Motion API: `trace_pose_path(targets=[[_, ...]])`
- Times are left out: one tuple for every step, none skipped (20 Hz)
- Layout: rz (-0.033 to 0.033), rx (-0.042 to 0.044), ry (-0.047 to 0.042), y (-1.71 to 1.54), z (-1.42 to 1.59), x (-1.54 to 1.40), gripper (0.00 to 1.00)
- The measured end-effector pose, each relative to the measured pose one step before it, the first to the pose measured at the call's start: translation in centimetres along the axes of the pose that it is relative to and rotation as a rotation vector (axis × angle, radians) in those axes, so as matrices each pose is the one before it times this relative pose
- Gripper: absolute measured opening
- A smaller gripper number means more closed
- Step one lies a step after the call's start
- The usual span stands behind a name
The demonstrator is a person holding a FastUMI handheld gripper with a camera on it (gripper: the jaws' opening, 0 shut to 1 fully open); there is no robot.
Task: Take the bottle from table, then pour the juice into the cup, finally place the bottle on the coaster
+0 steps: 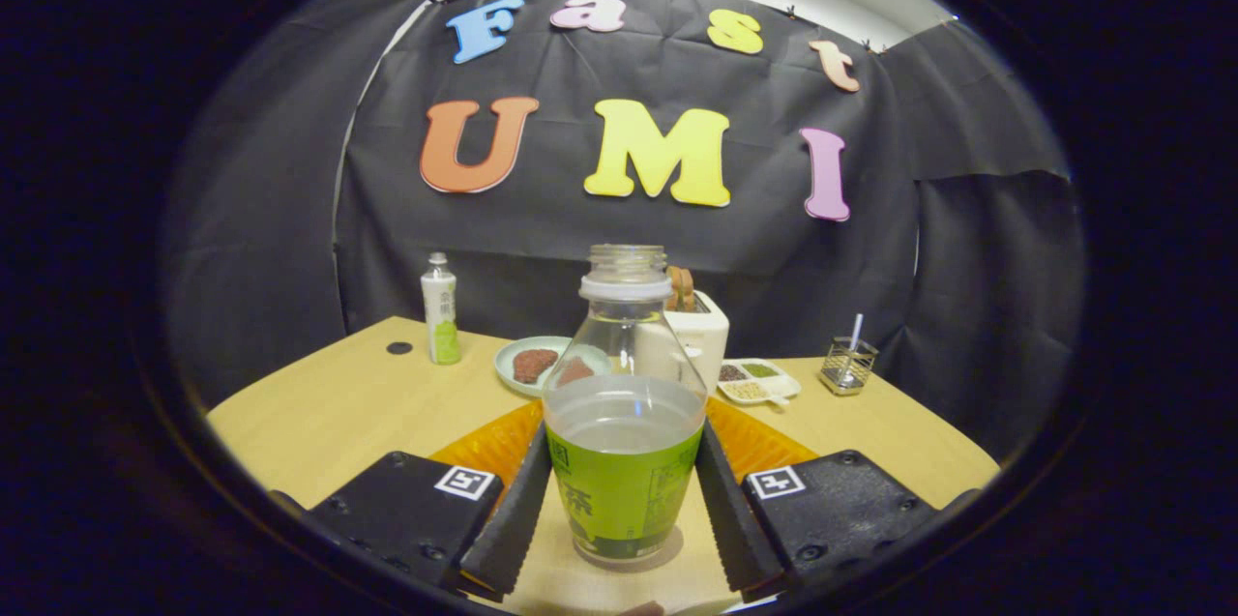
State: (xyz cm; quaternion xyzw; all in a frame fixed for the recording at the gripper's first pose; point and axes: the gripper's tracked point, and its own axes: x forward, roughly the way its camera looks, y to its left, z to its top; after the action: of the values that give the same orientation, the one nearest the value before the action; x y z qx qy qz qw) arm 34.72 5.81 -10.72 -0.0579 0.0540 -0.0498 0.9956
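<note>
A clear bottle [624, 461] with a green label and no cap stands upright between my fingers, roughly half full of pale juice. Its base rests on the wooden table [319, 413] and casts a small shadow. My gripper [624, 442] is shut on the bottle, one pad [520, 505] pressing its left side and the other [727, 510] its right. An orange coaster [484, 447] lies just beyond the bottle, spreading out behind both fingers.
Further back on the table stand a small capped bottle with a green label [441, 311], a plate of brown food [537, 365], a white toaster [701, 331], a divided dish of grains [759, 382] and a wire holder [847, 365]. A black disc [398, 347] lies at the far left.
</note>
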Motion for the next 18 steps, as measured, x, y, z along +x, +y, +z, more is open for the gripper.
trace_pose_path(targets=[[-0.00990, 0.01365, -0.00229, -0.227, -0.227, 0.860, 0.80], [-0.00593, 0.01673, 0.00043, -0.272, -0.454, 0.560, 0.80], [-0.00293, 0.01267, 0.00512, -0.242, -0.467, 0.610, 0.81], [-0.00240, 0.00292, 0.00803, -0.210, -0.591, 0.362, 0.81], [-0.00122, -0.00080, 0.00387, -0.099, -0.467, 0.608, 0.80], [-0.00104, 0.00631, 0.00225, -0.049, -0.245, 0.248, 0.81], [0.00166, 0.01139, 0.00452, 0.036, -0.293, 0.339, 0.81], [0.00605, 0.01349, 0.00373, 0.231, -0.286, 0.140, 0.81], [0.00336, 0.00223, -0.00140, 0.078, -0.190, 0.277, 0.80], [-0.01172, -0.00585, 0.00061, -0.259, -0.207, 0.017, 0.81], [-0.01690, -0.00540, 0.00374, -0.290, -0.240, -0.013, 0.81], [-0.01026, 0.00098, -0.00624, -0.286, -0.019, -0.240, 0.81], [0.00932, 0.01024, -0.01370, 0.114, 0.036, -0.271, 0.81], [0.01092, 0.01019, -0.01184, 0.207, 0.030, -0.283, 0.81], [0.00769, 0.00805, -0.00340, -0.057, -0.143, -0.082, 0.81], [0.00746, 0.00119, 0.01059, 0.160, -0.413, 0.029, 0.82], [0.00011, -0.00564, 0.01559, 0.033, -0.518, 0.033, 0.82], [-0.01697, -0.01226, 0.01550, -0.350, -0.358, -0.062, 0.83]])
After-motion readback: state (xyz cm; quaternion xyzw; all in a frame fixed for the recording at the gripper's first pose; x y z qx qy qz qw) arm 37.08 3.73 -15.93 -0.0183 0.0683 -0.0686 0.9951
